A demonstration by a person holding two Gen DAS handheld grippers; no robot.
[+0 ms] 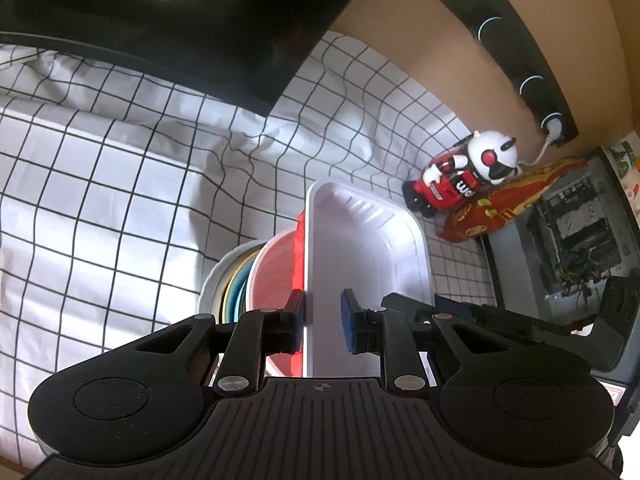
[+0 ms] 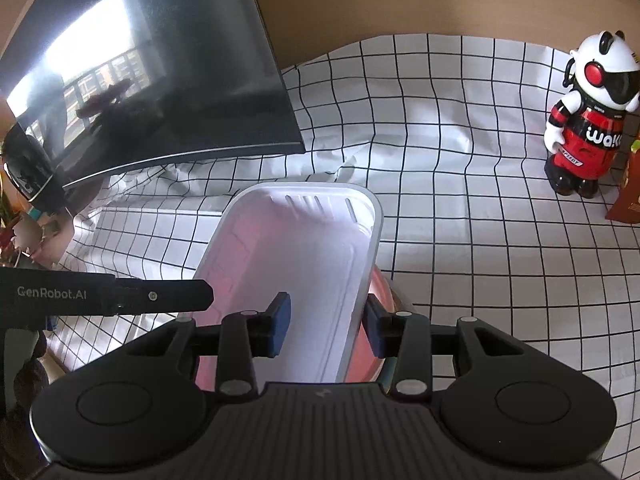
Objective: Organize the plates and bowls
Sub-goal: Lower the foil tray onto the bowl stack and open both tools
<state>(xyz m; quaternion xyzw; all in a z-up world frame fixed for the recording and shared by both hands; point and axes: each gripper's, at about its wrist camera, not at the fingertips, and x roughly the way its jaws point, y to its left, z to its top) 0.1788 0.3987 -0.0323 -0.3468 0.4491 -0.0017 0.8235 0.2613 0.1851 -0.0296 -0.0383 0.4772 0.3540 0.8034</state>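
Bowls nest on the checked cloth [image 1: 120,200] over the desk: a white rectangular tray [image 1: 360,248] sits atop a red bowl [image 1: 276,268], with blue, yellow and white rims [image 1: 228,280] beneath, their count hard to make out. The tray looks empty. The left hand-held gripper [image 1: 323,316] stands narrow astride its left wall, apparently not pinching; the right hand-held gripper [image 2: 326,326] likewise straddles its right wall.

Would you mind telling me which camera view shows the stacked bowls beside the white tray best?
The left wrist view: the stacked bowls show several nested rims beside the white tray. The right wrist view shows only a pinkish bowl edge behind the tray.
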